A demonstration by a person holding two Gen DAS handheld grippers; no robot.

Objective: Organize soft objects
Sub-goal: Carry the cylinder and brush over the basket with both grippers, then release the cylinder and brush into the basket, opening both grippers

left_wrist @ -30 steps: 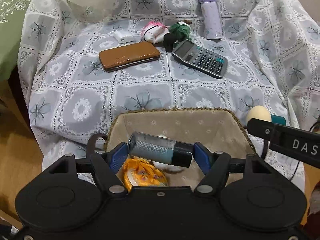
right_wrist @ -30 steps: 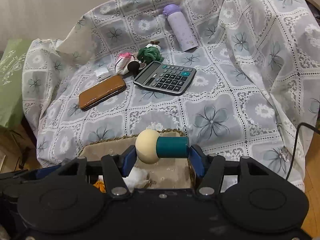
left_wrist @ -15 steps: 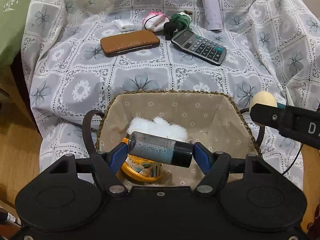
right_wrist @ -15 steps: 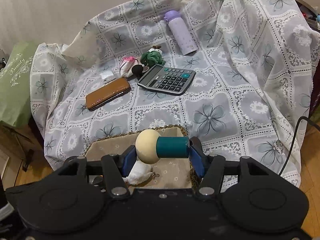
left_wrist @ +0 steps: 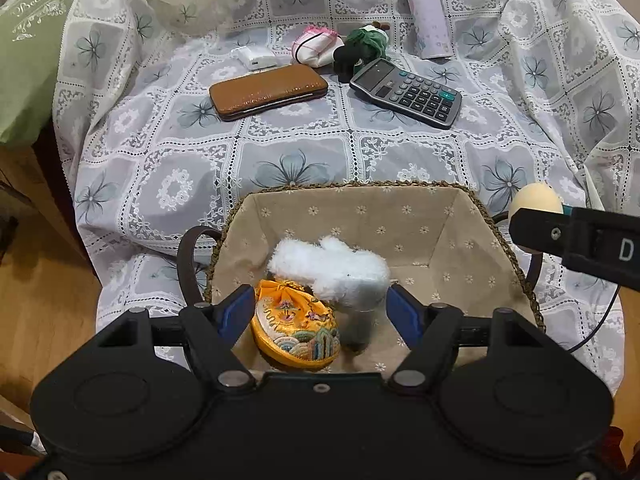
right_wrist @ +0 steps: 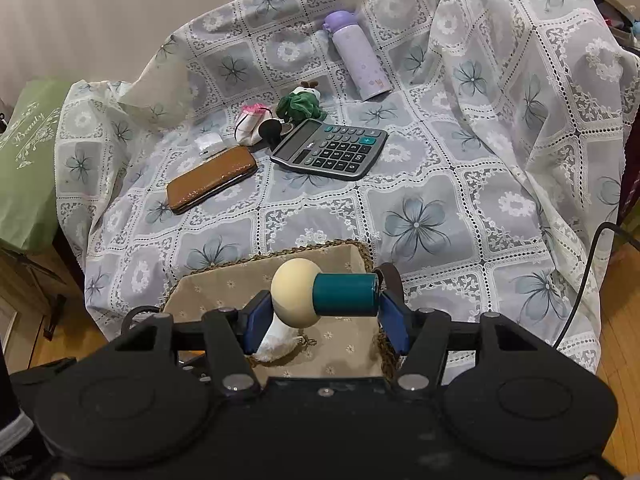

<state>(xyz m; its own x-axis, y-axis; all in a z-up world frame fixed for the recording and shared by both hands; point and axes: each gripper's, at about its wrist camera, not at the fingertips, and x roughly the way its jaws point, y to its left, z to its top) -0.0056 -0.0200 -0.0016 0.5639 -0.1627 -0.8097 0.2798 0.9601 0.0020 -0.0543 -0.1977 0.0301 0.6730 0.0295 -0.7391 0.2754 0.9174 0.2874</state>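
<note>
A fabric-lined woven basket (left_wrist: 440,216) sits at the front of the cloth-covered surface. In it lie a white fluffy item (left_wrist: 328,268), a yellow embroidered pouch (left_wrist: 296,328) and a blurred grey-teal bottle (left_wrist: 360,316) that is falling upright between my fingers. My left gripper (left_wrist: 322,312) is open above the basket. My right gripper (right_wrist: 324,312) is shut on a cream-and-teal mushroom toy (right_wrist: 324,296) over the basket (right_wrist: 208,292); it also shows at the right of the left wrist view (left_wrist: 536,200). A green plush (left_wrist: 366,42) and a pink-white pouch (left_wrist: 316,44) lie at the back.
On the lace cloth (left_wrist: 160,184) lie a brown case (left_wrist: 268,90), a calculator (left_wrist: 406,92), a lilac flask (left_wrist: 426,12) and a small white box (left_wrist: 256,58). A green cushion (left_wrist: 28,44) is at the left. Wooden floor shows below the cloth's edge.
My left gripper has opened and let go of the bottle, which is dropping into the basket. The right gripper still holds the mushroom toy over the basket.
</note>
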